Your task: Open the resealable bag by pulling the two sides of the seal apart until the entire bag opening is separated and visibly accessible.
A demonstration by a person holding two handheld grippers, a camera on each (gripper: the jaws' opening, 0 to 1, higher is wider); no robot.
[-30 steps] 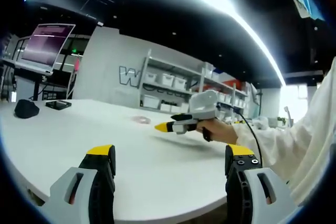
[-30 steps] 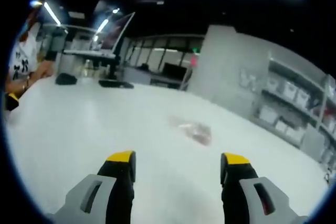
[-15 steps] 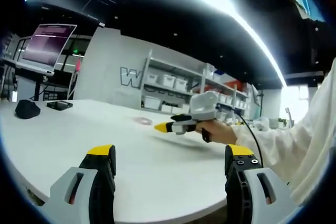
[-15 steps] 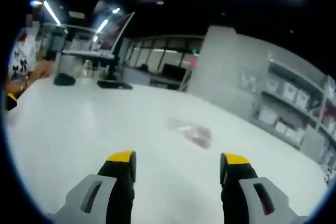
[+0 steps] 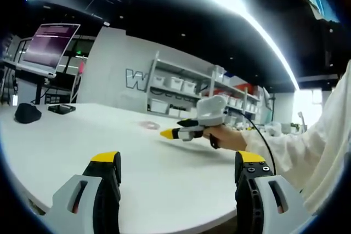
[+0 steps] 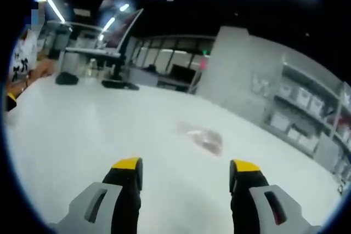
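One resealable bag (image 6: 204, 138) lies flat on your white counter (image 6: 82, 152), well away from its edges; its contents are too blurred to tell. Two claws hover apart, empty: left claw (image 5: 178, 171), right claw (image 6: 186, 175).

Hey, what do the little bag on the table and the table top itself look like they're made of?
The bag looks like thin clear plastic film: the white surface shows through it, with crinkled glints and something pinkish inside. The view is too blurred to make out its seal. The table looks like a smooth white laminate or painted board with a soft sheen; which one is unclear.
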